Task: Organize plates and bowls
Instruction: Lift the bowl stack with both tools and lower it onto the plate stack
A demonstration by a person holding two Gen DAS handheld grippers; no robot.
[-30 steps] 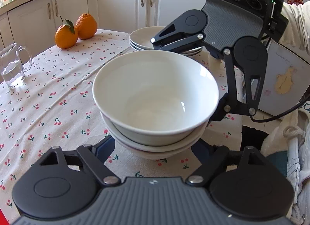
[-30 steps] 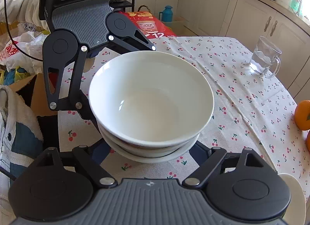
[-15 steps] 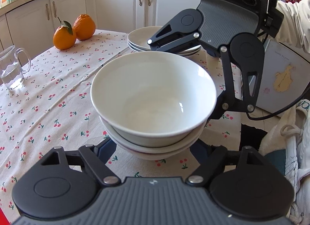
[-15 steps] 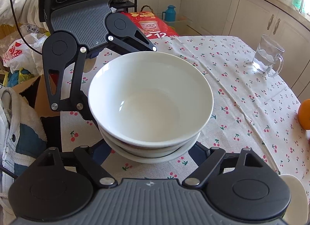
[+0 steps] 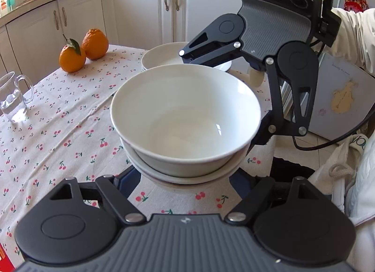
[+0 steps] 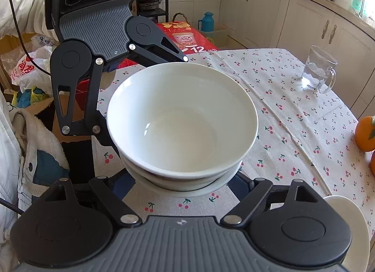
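Nearest in the left wrist view, the left gripper (image 5: 185, 179) has its fingers (image 5: 127, 178) set partway apart on either side of the foot of the bowl stack (image 5: 186, 117), and they appear to press on the lowest bowl. From the far side the right gripper (image 5: 221, 98) straddles the same stack, one finger (image 5: 206, 53) across the far rim and the other down by the right flank; in its own view the right gripper (image 6: 185, 179) shows the same hold, fingers fairly wide, closed on the stack. The stack of about three nested white bowls sits between the two tools above the cherry-print surface (image 5: 58, 131); whether it rests on the cloth or has just lifted, I cannot tell.

The risk, as I judge it, lies in the shared grip: glazed ware is slick, and if one hand rises or pulls ahead of the other the stack could tilt, the top bowl could slide in its nest, or the whole pile could drop near the surface edge.

The top bowl is empty. Farther back, the plate stack (image 5: 164, 57) holds nothing visible, the glass mug (image 5: 13, 101) holds water, and two oranges (image 5: 83, 49) sit beyond
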